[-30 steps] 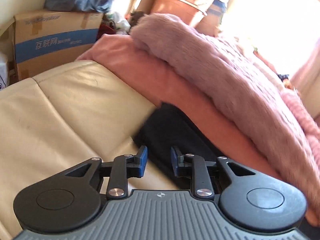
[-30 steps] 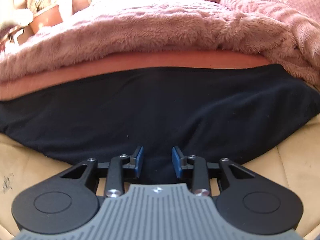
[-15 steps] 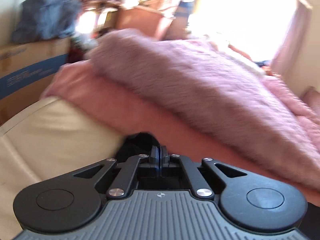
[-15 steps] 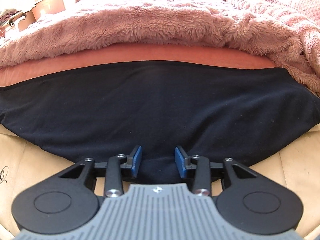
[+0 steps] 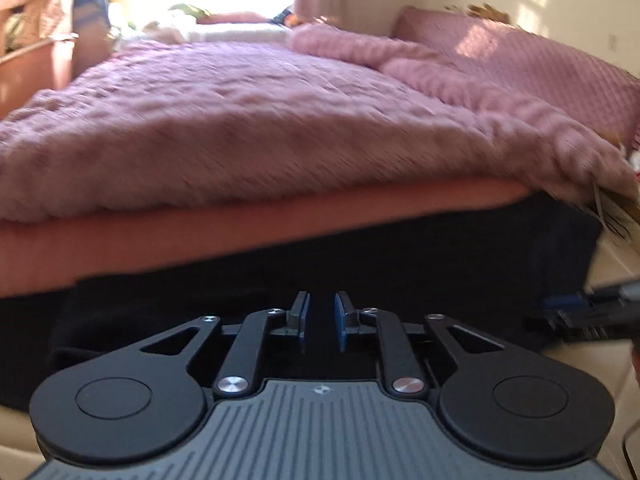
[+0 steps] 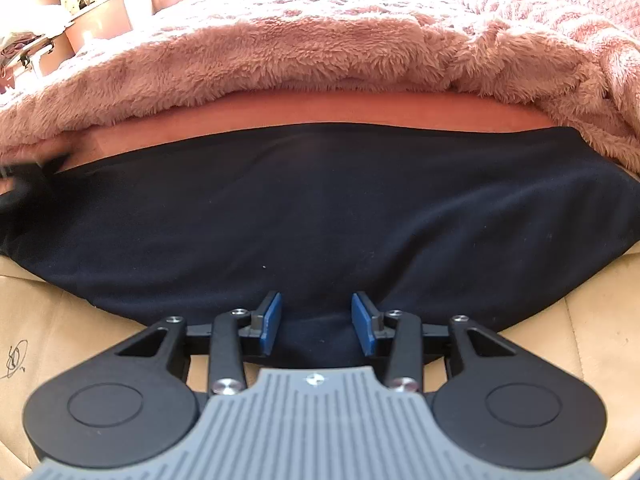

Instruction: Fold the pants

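Dark navy pants (image 6: 340, 208) lie flat on a beige leather surface (image 6: 60, 328), their far edge against the bed. My right gripper (image 6: 316, 322) is open, its blue pads over the pants' near edge with cloth between them. My left gripper (image 5: 320, 320) is slightly open over the pants (image 5: 360, 272), with dark cloth showing in the narrow gap. The right gripper's tip (image 5: 576, 312) shows at the right edge of the left wrist view. The left gripper shows as a blurred dark shape (image 6: 24, 180) at the left of the right wrist view.
A fluffy pink blanket (image 5: 260, 120) over a salmon sheet (image 5: 200, 232) covers the bed behind the pants. A quilted pink headboard or cushion (image 5: 540, 60) is at the back right. Boxes and clutter (image 6: 88, 20) stand at the far left.
My left gripper swung right from the pants' left end to face the bed; its pads were shut half a second ago and are now slightly apart. My right gripper moved closer and opened wider.
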`<state>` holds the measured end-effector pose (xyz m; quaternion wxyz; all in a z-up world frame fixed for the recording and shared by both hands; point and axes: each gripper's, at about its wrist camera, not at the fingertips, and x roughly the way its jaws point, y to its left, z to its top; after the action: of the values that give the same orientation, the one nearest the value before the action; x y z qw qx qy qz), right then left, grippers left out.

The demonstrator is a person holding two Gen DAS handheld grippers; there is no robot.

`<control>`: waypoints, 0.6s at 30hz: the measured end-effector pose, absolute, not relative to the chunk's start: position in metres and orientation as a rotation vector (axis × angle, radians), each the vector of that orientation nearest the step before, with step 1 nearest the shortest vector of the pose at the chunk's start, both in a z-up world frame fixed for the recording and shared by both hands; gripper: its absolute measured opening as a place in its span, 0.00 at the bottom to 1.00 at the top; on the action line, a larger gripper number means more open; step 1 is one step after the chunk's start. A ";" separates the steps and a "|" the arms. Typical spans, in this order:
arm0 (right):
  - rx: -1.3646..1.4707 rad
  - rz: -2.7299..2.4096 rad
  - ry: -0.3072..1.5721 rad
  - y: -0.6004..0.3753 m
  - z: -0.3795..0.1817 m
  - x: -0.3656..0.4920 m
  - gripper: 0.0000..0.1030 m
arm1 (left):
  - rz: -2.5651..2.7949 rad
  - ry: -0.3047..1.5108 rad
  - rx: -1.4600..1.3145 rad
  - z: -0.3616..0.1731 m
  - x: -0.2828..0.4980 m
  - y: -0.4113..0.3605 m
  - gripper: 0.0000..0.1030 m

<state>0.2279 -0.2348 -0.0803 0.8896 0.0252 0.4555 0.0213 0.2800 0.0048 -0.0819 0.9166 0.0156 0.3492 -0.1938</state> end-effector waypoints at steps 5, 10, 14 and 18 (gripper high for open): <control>0.058 0.058 0.934 -0.237 -0.081 0.226 0.37 | -0.379 0.730 0.126 -0.081 0.273 0.029 0.32; 0.067 0.064 0.920 -0.237 -0.082 0.223 0.40 | -0.337 0.735 0.361 -0.072 0.287 0.051 0.32; 0.076 0.068 0.916 -0.237 -0.083 0.223 0.41 | -0.452 0.752 0.554 -0.081 0.309 0.031 0.32; 0.087 0.074 0.913 -0.239 -0.083 0.223 0.41 | -0.494 0.825 0.605 -0.103 0.324 0.023 0.33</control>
<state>0.2233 -0.2390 -0.0825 0.8961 0.0418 0.4403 0.0357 0.3240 0.0234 -0.1026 0.8430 0.2865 0.3905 -0.2341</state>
